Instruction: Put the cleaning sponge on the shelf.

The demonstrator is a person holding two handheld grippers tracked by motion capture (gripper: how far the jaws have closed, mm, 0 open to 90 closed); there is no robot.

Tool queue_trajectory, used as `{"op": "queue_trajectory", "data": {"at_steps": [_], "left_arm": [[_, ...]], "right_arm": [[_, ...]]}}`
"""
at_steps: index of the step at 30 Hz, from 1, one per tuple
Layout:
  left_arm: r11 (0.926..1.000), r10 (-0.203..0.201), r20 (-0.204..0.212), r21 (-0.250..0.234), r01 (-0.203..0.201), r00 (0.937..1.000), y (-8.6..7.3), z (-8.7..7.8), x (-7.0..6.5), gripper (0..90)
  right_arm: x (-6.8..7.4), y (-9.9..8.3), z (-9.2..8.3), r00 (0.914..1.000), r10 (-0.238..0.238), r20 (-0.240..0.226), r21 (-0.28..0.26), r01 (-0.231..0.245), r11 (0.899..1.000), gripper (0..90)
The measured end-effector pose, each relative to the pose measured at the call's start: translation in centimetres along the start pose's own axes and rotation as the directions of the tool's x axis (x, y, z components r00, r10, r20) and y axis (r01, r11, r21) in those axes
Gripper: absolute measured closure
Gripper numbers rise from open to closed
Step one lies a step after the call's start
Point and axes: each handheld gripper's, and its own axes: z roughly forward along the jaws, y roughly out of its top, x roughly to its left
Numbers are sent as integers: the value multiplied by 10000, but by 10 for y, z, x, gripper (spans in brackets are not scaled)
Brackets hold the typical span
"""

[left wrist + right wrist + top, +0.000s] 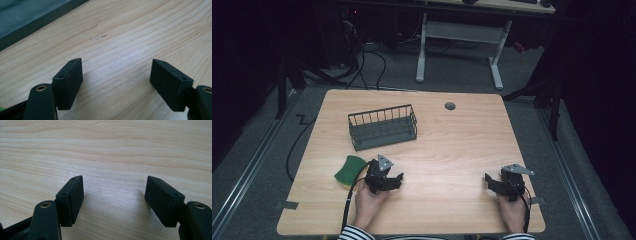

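On table [452, 145]: sponge [348, 169] at near-left, touching left gripper [393, 178] on its outer side; basket [383, 127] beyond. Left nearer; right gripper [493, 181] well apart. Both jaws wide, empty. Sponge's long axis runs diagonally.

Bare table [452, 150] is being left open centre and right; passage at left is being blocked by basket [383, 127] and sponge [348, 170].

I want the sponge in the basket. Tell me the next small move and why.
Probably turn the left claw left toward the green sponge: its jaws stand open over bare wood, the sponge lies just beside that hand, and the wire basket sits beyond.
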Motion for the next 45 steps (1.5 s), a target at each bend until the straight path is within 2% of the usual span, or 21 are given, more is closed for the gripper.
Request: {"op": "queue_trajectory", "data": {"at_steps": [20, 26, 31, 35, 39, 42, 43, 45], "left_arm": [[10000, -27, -49, -5, 27, 10000, -1, -1, 0, 268], [10000, -36, -51, -2, 36, 10000, 0, -1, 0, 270], [10000, -64, -70, 9, 64, 10000, 0, -1, -1, 266], [10000, -75, -74, 32, 76, 9999, 0, 0, -1, 257], [9997, -241, 9, 99, 241, 9997, 0, -3, 0, 267], [9996, -265, 94, 14, 265, 9996, 1, -6, 1, 274], [9994, -326, 123, -125, 327, 9994, 3, -10, 2, 276], [9988, -449, 380, -155, 455, 9983, 6, -13, 3, 280]], "right_arm": [[0, 0, 0, 10000, -24, -20, -1, 24, 10000, 317], [-2, 1, 1, 9998, -134, -177, -20, 134, 9999, 322], [-3, 4, 0, 9998, -109, -180, 256, 114, 9996, 351], [-2, 8, 1, 9997, -149, -190, 443, 157, 9989, 407], [0, 14, 2, 9981, -116, -604, 519, 147, 9985, 432], [3, 19, 0, 9970, -201, -749, 399, 232, 9989, 436], [7, 27, -1, 9946, -352, -976, 211, 374, 9991, 441], [10, 33, -1, 9922, -389, -1185, 136, 408, 9991, 443]]}}
